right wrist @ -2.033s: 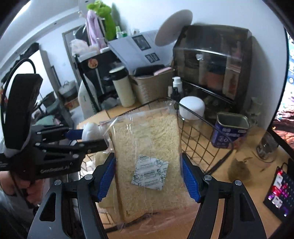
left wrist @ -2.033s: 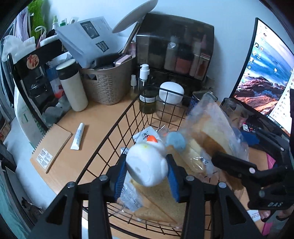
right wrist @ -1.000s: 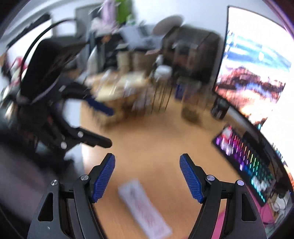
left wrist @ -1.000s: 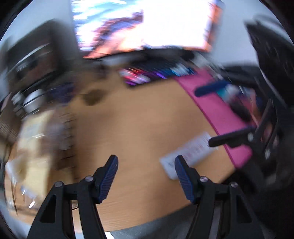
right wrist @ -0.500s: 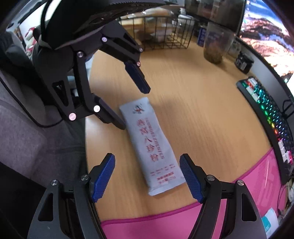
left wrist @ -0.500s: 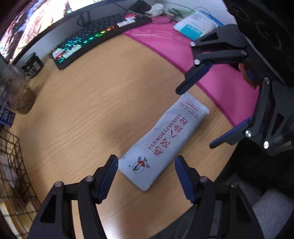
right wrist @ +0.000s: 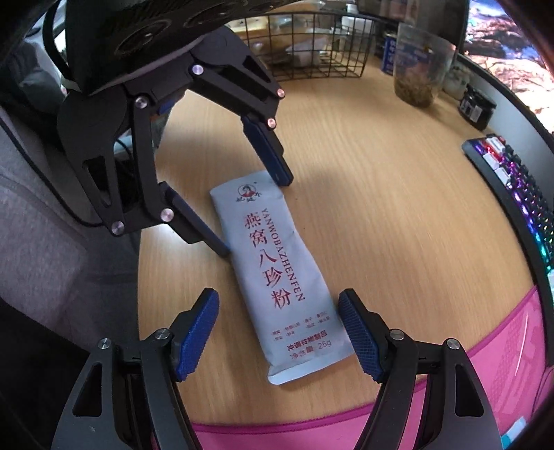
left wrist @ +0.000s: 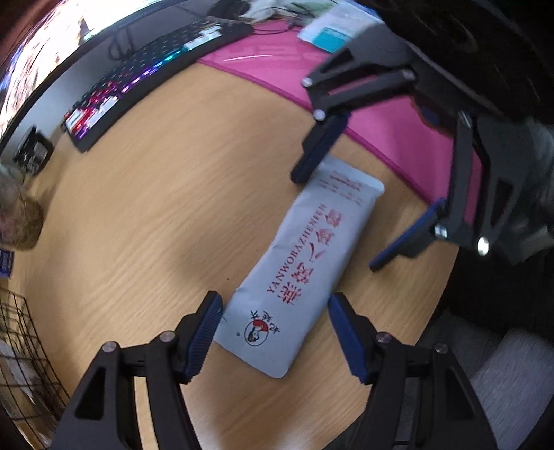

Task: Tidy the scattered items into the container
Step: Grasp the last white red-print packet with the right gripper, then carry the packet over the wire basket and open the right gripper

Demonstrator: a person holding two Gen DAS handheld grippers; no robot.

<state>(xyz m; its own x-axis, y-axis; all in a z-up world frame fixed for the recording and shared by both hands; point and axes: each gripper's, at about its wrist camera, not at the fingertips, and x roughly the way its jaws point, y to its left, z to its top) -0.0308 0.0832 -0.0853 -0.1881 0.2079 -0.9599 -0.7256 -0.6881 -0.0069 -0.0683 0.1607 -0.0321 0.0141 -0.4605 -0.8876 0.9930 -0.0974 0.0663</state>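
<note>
- Wooden worktop (right wrist: pixel 398 194) carries a sachet (right wrist: pixel 277 273) lying flat, well apart from the basket (right wrist: pixel 311 45).
- Left hand-held gripper (left wrist: pixel 273 332) straddles one end, right hand-held gripper (right wrist: pixel 277 332) the other (both half open, empty).
- Its long axis runs between them, neither nearer.

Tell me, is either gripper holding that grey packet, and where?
Neither holds it. The grey packet lies flat on the desk; the left gripper and right gripper straddle opposite ends, open.

Light wooden desk (right wrist: pixel 381 194), pink mat (right wrist: pixel 484 374) along its near edge, backlit keyboard (right wrist: pixel 519 200) and glowing monitor (right wrist: pixel 502 31) at the far side.
</note>
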